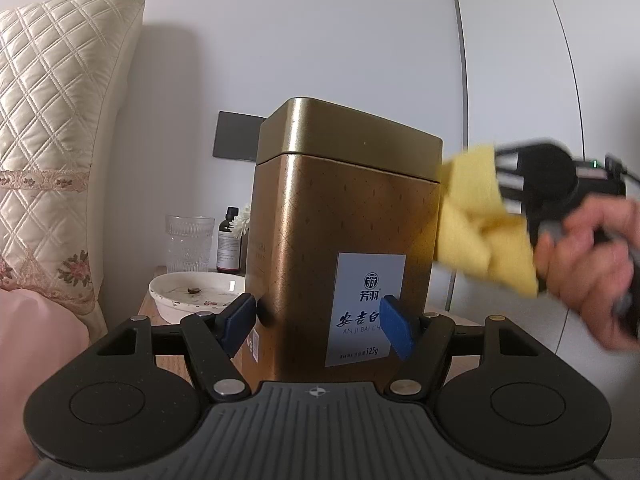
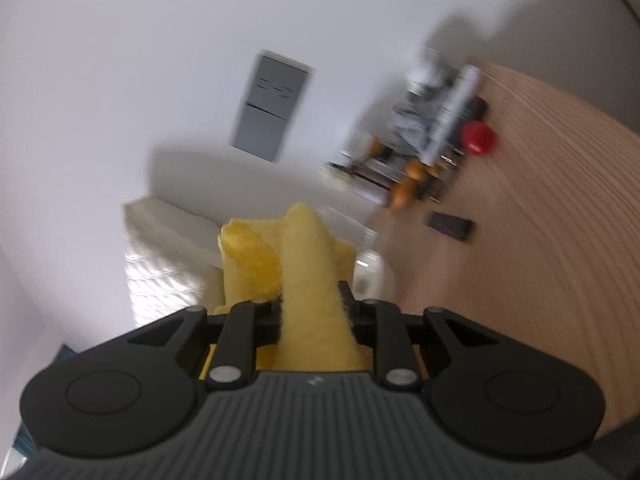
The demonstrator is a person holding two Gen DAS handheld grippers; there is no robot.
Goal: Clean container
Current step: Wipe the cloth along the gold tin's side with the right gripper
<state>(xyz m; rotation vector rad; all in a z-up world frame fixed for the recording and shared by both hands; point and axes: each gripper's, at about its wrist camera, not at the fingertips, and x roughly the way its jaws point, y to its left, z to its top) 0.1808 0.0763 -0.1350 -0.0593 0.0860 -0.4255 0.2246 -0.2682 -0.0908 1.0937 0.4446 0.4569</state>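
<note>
The gold tin (image 1: 344, 232) is clamped by the left gripper (image 1: 318, 322); a yellow cloth (image 1: 486, 224), pinched in the right gripper (image 2: 310, 312), is pressed against its right side; wiping appears underway.

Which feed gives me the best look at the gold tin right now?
The left wrist view. The gold tin fills its centre, upright, lid on, label readable, held between the left gripper's jaws, with the yellow cloth at its right side. The right wrist view shows only the cloth, blurred; no tin.
</note>
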